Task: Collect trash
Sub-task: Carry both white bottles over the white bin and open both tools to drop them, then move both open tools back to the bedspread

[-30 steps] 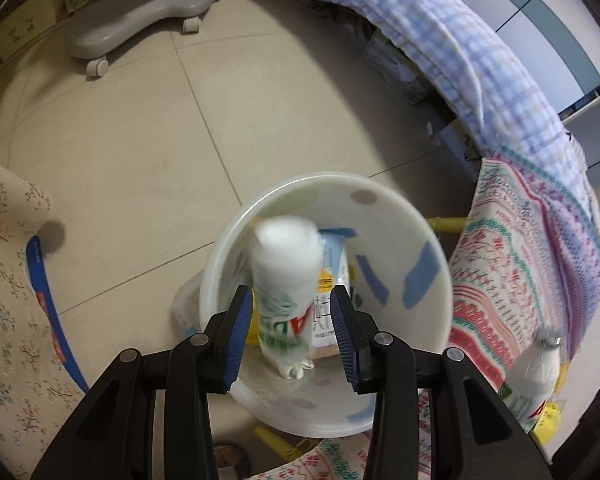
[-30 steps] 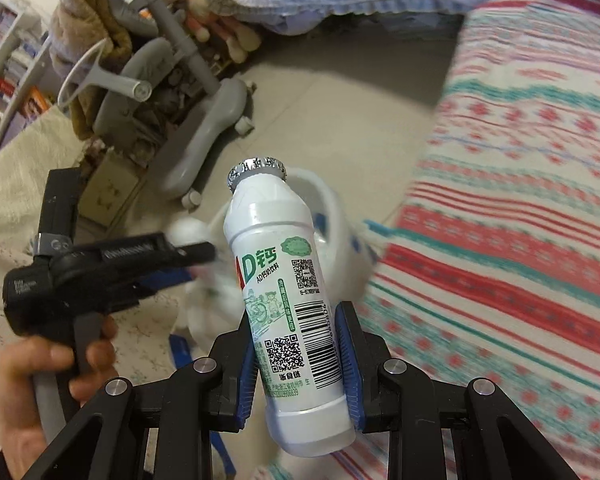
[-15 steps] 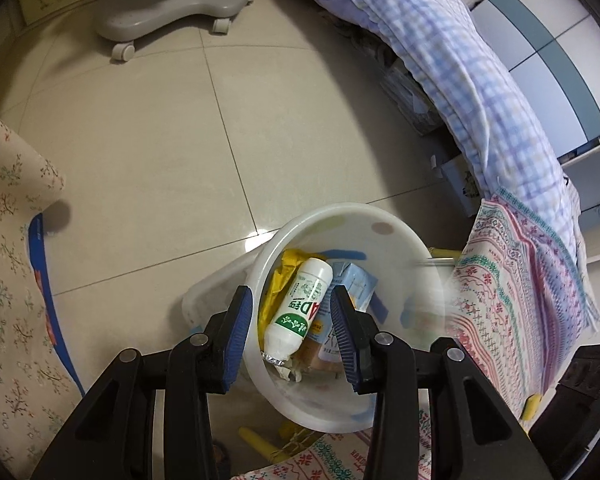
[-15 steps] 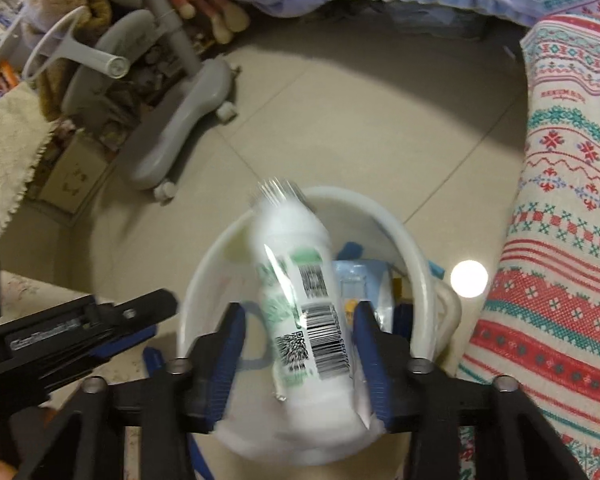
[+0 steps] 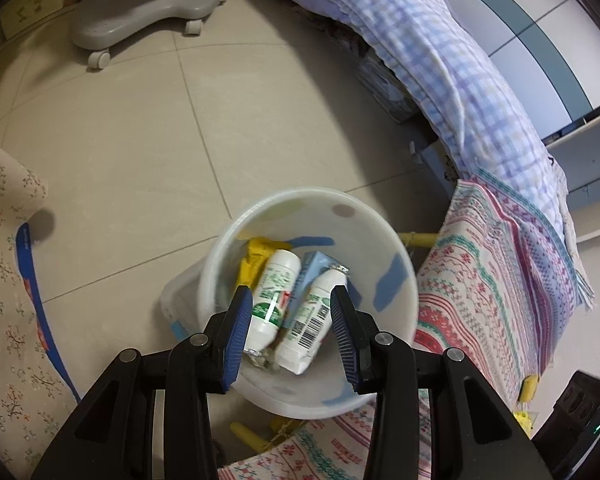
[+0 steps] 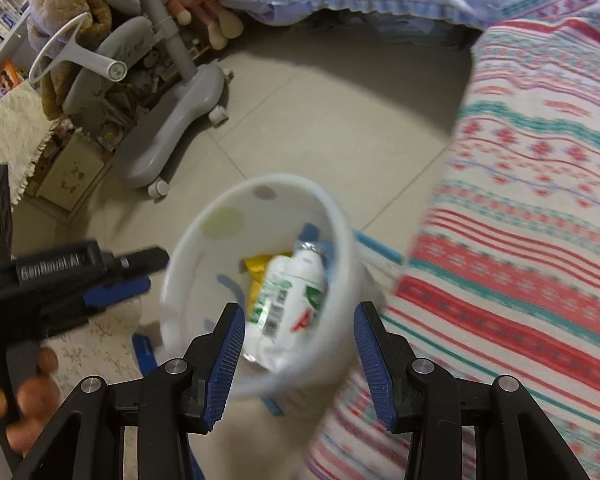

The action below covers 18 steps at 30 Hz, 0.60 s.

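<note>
Two white bottles lie side by side in the white bin. The left bottle has its long axis running up the left wrist view, flat base away from the camera and neck down toward the near wall of the bin. The right bottle lies the other way, tilted a little rightward: its foil-capped neck points away and its base sits low near the camera, barcode facing up. They touch along their sides. A yellow wrapper lies under the left bottle's far end, and a light blue carton shows between and behind the two.

From the right wrist view the bin is blurred, but both bottles can be made out inside it, with the wrapper beside them.

The left gripper hangs over the bin, jaws parted wide and holding nothing. The right gripper is likewise spread wide and empty above the bin's near rim.

The bin stands on the tiled floor beside a striped blanket. A grey chair base stands well apart.
</note>
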Each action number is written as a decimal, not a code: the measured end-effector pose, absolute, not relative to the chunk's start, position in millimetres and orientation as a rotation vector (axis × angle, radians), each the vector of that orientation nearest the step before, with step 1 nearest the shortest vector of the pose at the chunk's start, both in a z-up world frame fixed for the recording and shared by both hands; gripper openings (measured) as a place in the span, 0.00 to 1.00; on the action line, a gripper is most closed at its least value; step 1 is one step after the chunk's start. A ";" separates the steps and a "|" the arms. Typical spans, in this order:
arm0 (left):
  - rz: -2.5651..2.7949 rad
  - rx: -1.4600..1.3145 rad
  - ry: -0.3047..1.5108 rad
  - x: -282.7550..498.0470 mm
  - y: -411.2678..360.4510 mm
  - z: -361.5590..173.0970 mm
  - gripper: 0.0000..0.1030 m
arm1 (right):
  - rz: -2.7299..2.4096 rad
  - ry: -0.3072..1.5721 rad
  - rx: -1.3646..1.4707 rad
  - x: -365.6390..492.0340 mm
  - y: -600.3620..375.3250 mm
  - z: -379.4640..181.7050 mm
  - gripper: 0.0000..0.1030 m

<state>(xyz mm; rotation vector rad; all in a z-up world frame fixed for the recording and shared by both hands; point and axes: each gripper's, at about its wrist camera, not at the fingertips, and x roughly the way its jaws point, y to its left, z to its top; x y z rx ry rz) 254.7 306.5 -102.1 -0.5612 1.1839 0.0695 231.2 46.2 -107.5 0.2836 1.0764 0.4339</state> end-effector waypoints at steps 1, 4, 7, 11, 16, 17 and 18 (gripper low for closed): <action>0.061 -0.555 1.183 254.7 302.6 -100.2 0.42 | 0.425 1.079 0.272 226.3 37.0 -105.9 0.49; 0.042 -0.520 1.177 255.3 287.0 -92.9 0.42 | 0.390 1.088 0.257 211.1 2.4 -100.0 0.49; 0.012 -0.494 1.172 256.2 266.2 -85.7 0.42 | 0.338 1.089 0.259 194.0 -39.5 -91.2 0.52; -0.041 -0.426 1.153 256.3 225.3 -73.8 0.42 | 0.260 1.066 0.257 170.2 -98.5 -72.7 0.53; -0.116 -0.346 1.148 251.2 165.2 -65.5 0.42 | 0.171 0.997 0.299 142.0 -169.2 -47.2 0.56; -0.134 -0.332 1.148 249.6 152.6 -64.3 0.42 | 0.154 0.977 0.303 138.2 -179.4 -42.4 0.56; -0.157 -0.314 1.148 247.3 135.4 -62.4 0.42 | 0.136 0.956 0.307 134.6 -189.7 -37.5 0.58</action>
